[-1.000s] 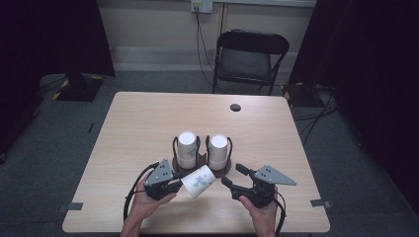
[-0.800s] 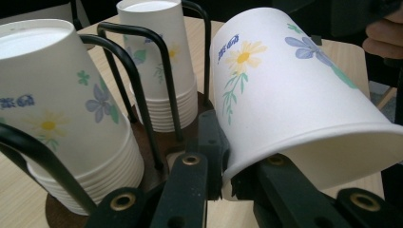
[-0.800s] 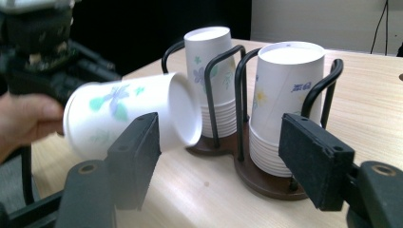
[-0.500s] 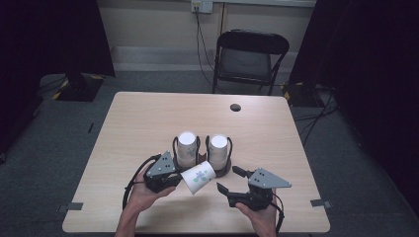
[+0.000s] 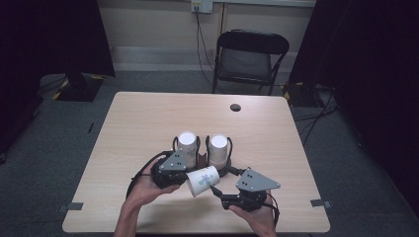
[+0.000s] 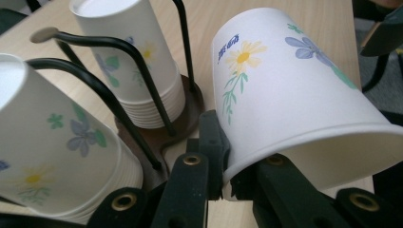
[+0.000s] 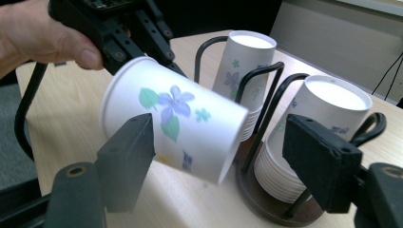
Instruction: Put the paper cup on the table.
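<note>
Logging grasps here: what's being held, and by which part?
The left gripper pinches the loose paper cup by its rim wall. The right gripper holds nothing.

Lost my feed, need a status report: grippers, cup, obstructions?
Left gripper shut on loose cup rim. Right gripper open, jaws just closing, flanking cup. Cup stacks in holder close behind.

The paper cup [image 6: 294,90] bears small blue print, too blurred to read.

Dim room, lit table
Light falls from above; dark walls. Paper cup [image 7: 173,137] slightly blurred by right gripper [image 7: 228,166], whose near jaws look soft.
</note>
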`<state>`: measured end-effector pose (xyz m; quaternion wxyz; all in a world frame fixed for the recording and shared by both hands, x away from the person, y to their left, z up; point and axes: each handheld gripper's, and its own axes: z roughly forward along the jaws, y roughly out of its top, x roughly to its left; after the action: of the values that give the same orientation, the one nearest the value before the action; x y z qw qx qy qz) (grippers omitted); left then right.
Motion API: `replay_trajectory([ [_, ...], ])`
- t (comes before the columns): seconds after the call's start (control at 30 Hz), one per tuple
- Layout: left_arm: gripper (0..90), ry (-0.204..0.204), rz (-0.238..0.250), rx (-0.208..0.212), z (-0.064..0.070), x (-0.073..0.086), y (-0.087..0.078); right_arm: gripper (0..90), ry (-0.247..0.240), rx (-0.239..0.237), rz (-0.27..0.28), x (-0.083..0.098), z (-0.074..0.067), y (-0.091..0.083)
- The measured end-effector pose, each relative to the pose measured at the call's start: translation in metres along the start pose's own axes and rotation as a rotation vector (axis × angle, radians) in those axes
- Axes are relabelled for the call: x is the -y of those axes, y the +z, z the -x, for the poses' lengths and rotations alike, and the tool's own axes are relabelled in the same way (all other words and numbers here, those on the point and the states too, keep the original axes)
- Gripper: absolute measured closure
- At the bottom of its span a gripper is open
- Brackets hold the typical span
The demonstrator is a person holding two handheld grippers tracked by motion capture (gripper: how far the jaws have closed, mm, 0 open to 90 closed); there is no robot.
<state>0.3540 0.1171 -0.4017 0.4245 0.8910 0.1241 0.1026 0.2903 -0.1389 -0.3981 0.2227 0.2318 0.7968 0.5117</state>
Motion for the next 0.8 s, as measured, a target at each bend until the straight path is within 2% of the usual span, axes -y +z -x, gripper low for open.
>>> replay_trajectory([
  [0.07, 86.2, 0.006, -0.012, 0.005, 0.0, -0.001, 0.001, 25.5, -0.014, -0.004, -0.004, -0.001, -0.001, 0.001],
  [0.1, 86.3, 0.009, -0.03, 0.021, -0.001, -0.004, 0.002, 24.2, -0.032, -0.028, -0.017, -0.002, -0.004, 0.005],
  [0.17, 86.4, 0.012, -0.039, 0.02, 0.0, -0.005, 0.003, 23.5, -0.046, -0.038, -0.027, -0.003, -0.005, 0.007],
  [0.2, 86.4, 0.022, -0.05, 0.027, 0.0, -0.006, 0.004, 22.7, -0.083, -0.035, -0.048, -0.004, -0.009, 0.011],
  [0.4, 86.3, 0.02, -0.062, 0.045, -0.002, -0.005, 0.003, 21.2, -0.194, -0.071, -0.066, -0.008, -0.016, 0.018],
  [0.53, 86.3, 0.014, -0.068, 0.055, -0.003, -0.004, 0.002, 20.1, -0.24, -0.093, -0.093, -0.01, -0.018, 0.023],
  [0.6, 86.4, -0.001, -0.068, 0.058, -0.003, -0.003, 0.003, 16.6, -0.258, -0.079, -0.112, -0.01, -0.021, 0.028],
  [0.67, 86.5, -0.005, -0.064, 0.051, -0.003, -0.003, 0.003, 15.2, -0.304, -0.066, -0.144, -0.01, -0.025, 0.033],
  [0.8, 86.8, -0.018, -0.052, 0.055, -0.005, -0.002, 0.002, 13.4, -0.328, -0.062, -0.143, -0.011, -0.027, 0.038],
])
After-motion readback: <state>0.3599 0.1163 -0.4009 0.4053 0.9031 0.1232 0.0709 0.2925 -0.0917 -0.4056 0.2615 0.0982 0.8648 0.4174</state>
